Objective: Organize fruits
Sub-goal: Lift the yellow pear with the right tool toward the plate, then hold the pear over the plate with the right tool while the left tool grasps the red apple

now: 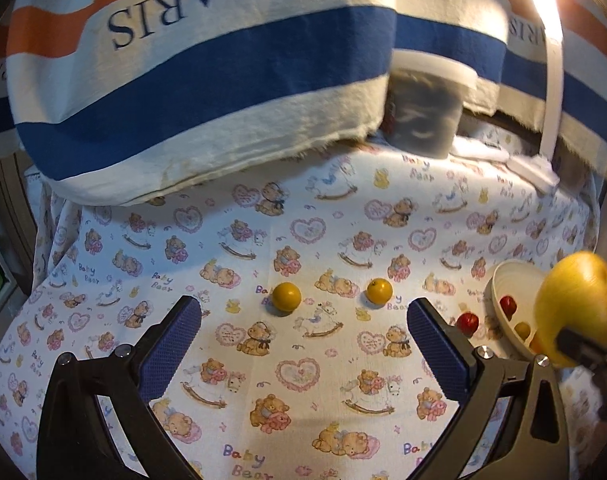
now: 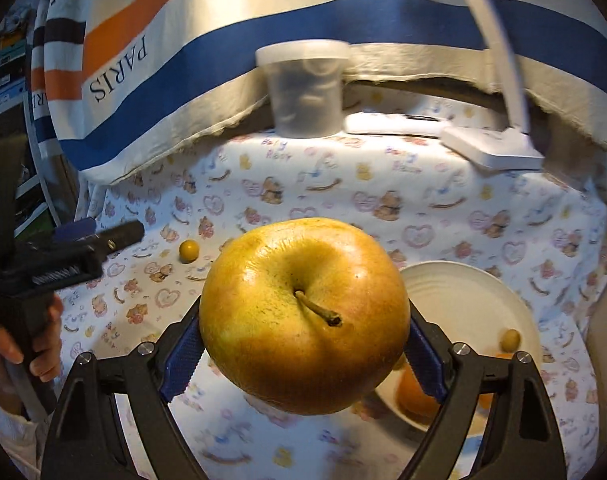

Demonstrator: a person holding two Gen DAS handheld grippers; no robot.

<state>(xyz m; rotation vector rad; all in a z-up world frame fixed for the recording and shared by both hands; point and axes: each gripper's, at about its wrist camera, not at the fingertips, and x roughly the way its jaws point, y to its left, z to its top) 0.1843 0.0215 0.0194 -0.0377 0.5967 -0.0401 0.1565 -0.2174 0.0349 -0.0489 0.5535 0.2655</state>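
From the left wrist I see my left gripper (image 1: 303, 344) spread wide with nothing between its blue pads, hovering over the teddy-print cloth (image 1: 207, 240); two small yellow fruits (image 1: 286, 297) (image 1: 379, 290) lie on the cloth just ahead of it, a small red fruit (image 1: 467, 321) sits beside the cream plate (image 1: 503, 280) at the right, and another red one (image 1: 507, 305) lies in the plate itself. At the far right edge the big yellow apple (image 1: 575, 308) hangs in the air, gripped by the other tool. From the right wrist, my right gripper (image 2: 303, 344) pinches that apple (image 2: 303, 316) across its sides, stem toward the camera, held clear of the cloth, with the plate (image 2: 463, 296) below and to the right, a small yellowish fruit (image 2: 509, 339) and something orange already on it. I judge I'm mid-carry: next I need to bring the apple over a bare part of the plate, lower it and ease the pads apart so it doesn't roll; then the loose small fruits await.
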